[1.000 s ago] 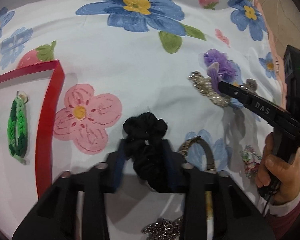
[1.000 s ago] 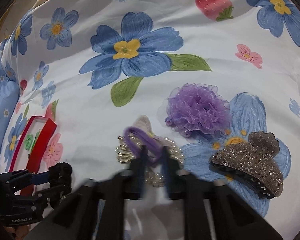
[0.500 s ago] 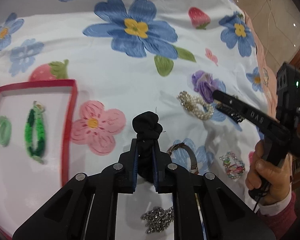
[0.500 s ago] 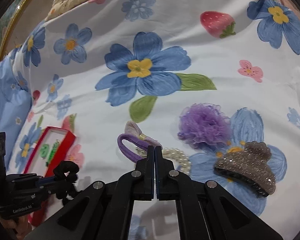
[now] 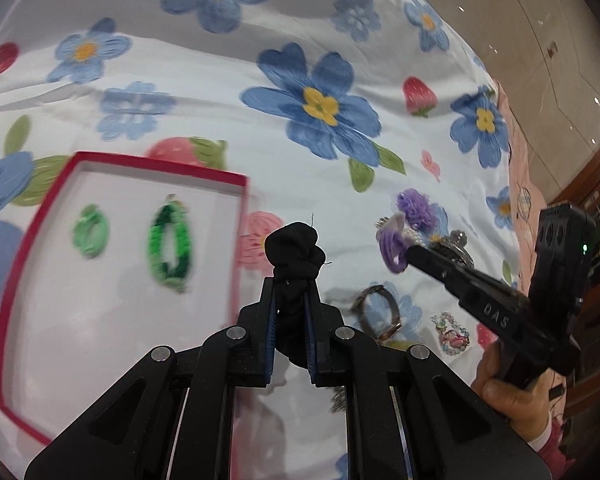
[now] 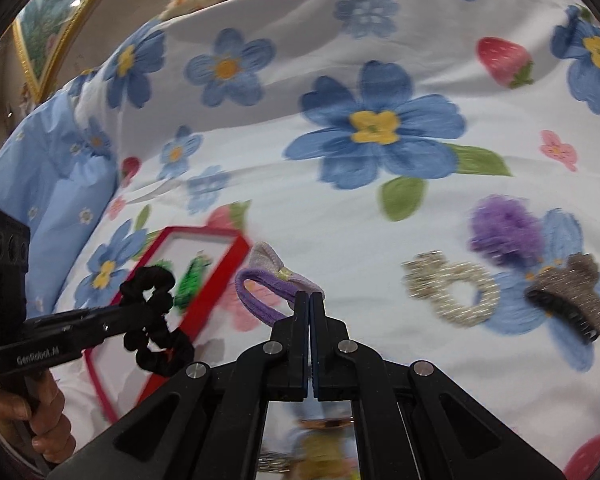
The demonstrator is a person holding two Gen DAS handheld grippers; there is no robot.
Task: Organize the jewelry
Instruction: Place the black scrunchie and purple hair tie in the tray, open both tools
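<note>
The left claw (image 5: pixel 291 300) is clenched on a black scrunchie (image 5: pixel 296 252), whose bunched top sticks up past the claw tips; in the right wrist view the same scrunchie (image 6: pixel 156 316) hangs in loops off the claw, clear of the bedsheet. It sits just right of the red box's (image 5: pixel 242 240) right wall, over the pink printed flower. Inside the white-floored box lie a dark-and-light green braided bracelet (image 5: pixel 170 248) and, to its left, a smaller pale green ring-shaped piece (image 5: pixel 90 232), well apart from each other.

The right claw (image 6: pixel 309 300) is closed tight on a purple hair tie with a lilac bow (image 6: pixel 268 280), the loop lifted off the floral bedsheet (image 6: pixel 340 208) to the claw's left, close to the red box's near corner.

Left lying on the sheet at the right are a pearl scrunchie (image 6: pixel 456 292), a purple tulle flower (image 6: pixel 504 228) just beyond it, and a glittery brown claw clip (image 6: pixel 568 292) beside both. Nearer, a metal bangle (image 5: pixel 376 308) and a pastel bead bracelet (image 5: pixel 452 334) rest on the sheet
</note>
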